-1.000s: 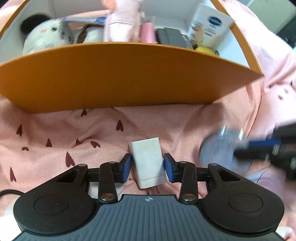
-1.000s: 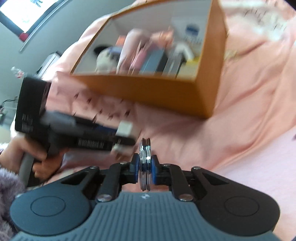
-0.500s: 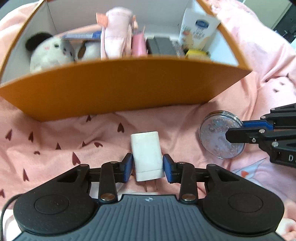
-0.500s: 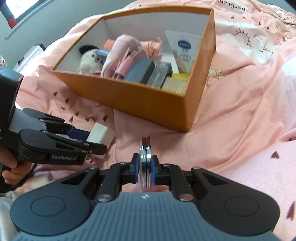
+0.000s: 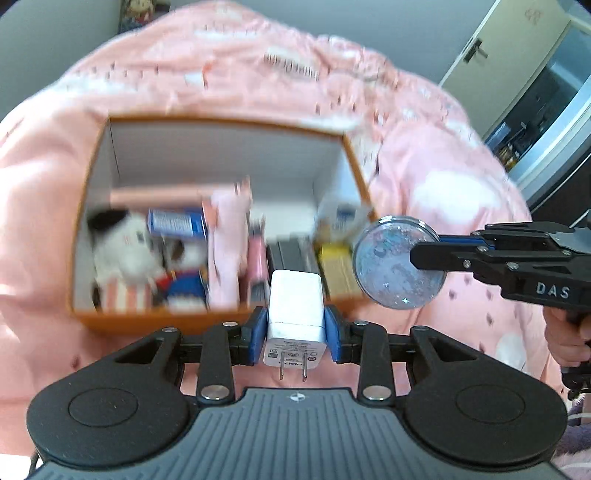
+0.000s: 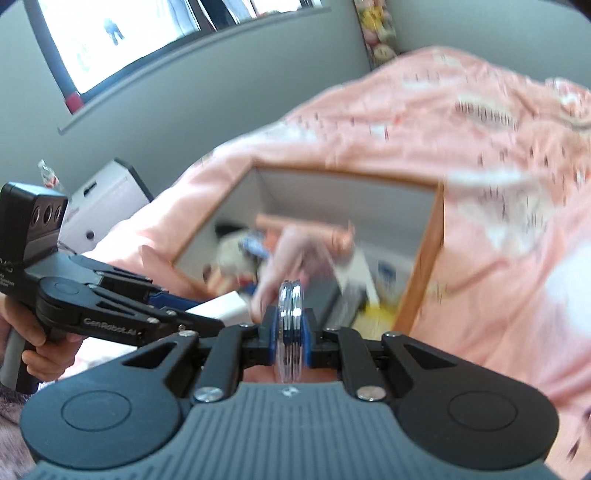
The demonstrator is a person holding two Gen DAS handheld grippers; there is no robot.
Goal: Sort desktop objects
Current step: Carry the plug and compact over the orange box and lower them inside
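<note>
Pink bedspread (image 5: 424,155) w/ small dark prints covers the bed under both my tools; soft, rumpled. Grey wall behind, window (image 6: 140,33) far left of my right tool, door (image 5: 480,48) far right of my left tool.

Orange box (image 5: 218,317), stiff card w/ white inside, sits just ahead of both tools, open top. Inside, blurred: white plush (image 5: 122,251), pink soft item (image 5: 225,236), yellow pack (image 5: 336,269), other bits I can't make out.

My left tool (image 5: 295,328) is clamped on the white charger (image 5: 295,302), a smooth blocky plug, prongs pointing back at the cam. It hangs over the box's near wall. My right tool (image 6: 290,332) is clamped on the round compact (image 6: 290,325), a flat disc seen edge-on w/ shiny metal rim; from the left cam its face (image 5: 397,262) looks glittery, at the box's right near corner.

Vs 0.5 s ago: both tools are higher & closer to the box; I now look down into it, charger & compact no longer low over the bedspread.
</note>
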